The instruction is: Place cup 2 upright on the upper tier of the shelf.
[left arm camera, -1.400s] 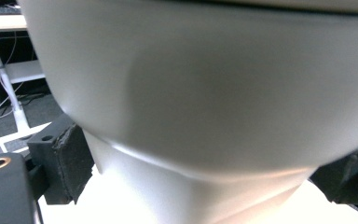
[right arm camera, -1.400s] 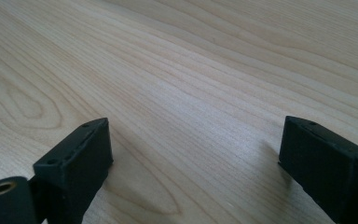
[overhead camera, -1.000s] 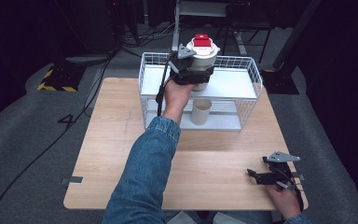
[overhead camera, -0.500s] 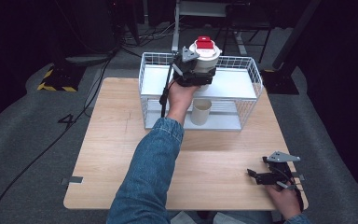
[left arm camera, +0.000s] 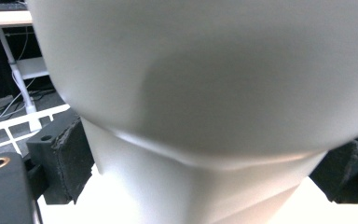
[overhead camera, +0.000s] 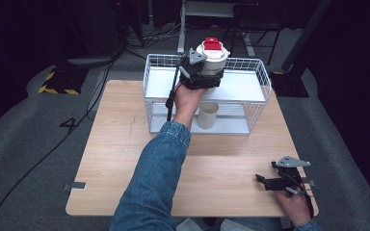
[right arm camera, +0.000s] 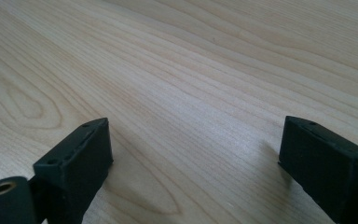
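L claw [overhead camera: 206,72] pinches white lidded cup [overhead camera: 212,54] above wire rack [overhead camera: 255,91] at 12 o'clock, not set down yet; R claw [overhead camera: 265,182] spread, idle on desk [overhead camera: 106,159].

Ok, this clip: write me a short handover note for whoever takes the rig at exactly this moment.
Left gripper: shut on the white lidded cup, jaws pressing its sides in the left gripper view, held above the top shelf of the wire rack.
Right gripper: open, holding nothing, low over the table at the near right corner.
A second, open cup stands on the rack's lower shelf.
Done: lidded cup gripped and raised to top-shelf height.
Left: probably set it down on the top shelf and let go; I cannot tell whether its base already touches the shelf.
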`<act>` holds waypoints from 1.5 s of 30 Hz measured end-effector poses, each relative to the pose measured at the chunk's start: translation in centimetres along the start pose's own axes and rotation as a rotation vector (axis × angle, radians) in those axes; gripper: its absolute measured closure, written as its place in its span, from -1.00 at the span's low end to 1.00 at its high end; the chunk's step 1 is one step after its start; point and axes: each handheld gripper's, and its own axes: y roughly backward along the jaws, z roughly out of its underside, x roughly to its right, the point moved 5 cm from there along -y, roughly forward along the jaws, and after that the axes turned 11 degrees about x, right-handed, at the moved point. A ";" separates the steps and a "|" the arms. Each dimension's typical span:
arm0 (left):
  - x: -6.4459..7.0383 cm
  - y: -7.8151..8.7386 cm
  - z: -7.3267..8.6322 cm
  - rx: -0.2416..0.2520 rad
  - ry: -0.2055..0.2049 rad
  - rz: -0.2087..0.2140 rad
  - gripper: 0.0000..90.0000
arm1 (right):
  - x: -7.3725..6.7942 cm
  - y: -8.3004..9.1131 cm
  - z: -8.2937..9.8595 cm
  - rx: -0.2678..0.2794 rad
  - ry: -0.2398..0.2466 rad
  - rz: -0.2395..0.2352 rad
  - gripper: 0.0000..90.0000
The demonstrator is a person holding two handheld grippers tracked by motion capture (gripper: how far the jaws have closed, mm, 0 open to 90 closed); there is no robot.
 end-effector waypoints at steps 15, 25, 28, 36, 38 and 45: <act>-0.2 0.1 -0.2 0.003 -0.003 0.006 -0.90 | 0.0 0.0 0.0 0.001 -0.001 0.000 -0.79; -0.4 1.2 -0.4 0.008 0.021 0.024 -1.00 | 0.0 0.0 0.0 0.000 -0.001 0.000 -0.79; -0.3 1.9 -0.5 0.005 0.009 0.033 -1.00 | 0.0 0.0 0.0 0.000 -0.001 0.000 -0.79; 0.3 3.9 -1.2 0.023 0.003 0.058 -1.00 | 0.0 0.0 0.0 -0.001 -0.001 -0.002 -0.79; 0.5 4.6 -1.4 0.028 0.001 0.065 -1.00 | 0.0 0.0 0.0 -0.001 0.000 -0.002 -0.79; 0.8 6.7 -1.4 0.032 -0.001 0.080 -1.00 | 0.0 0.0 0.0 -0.002 0.002 -0.002 -0.79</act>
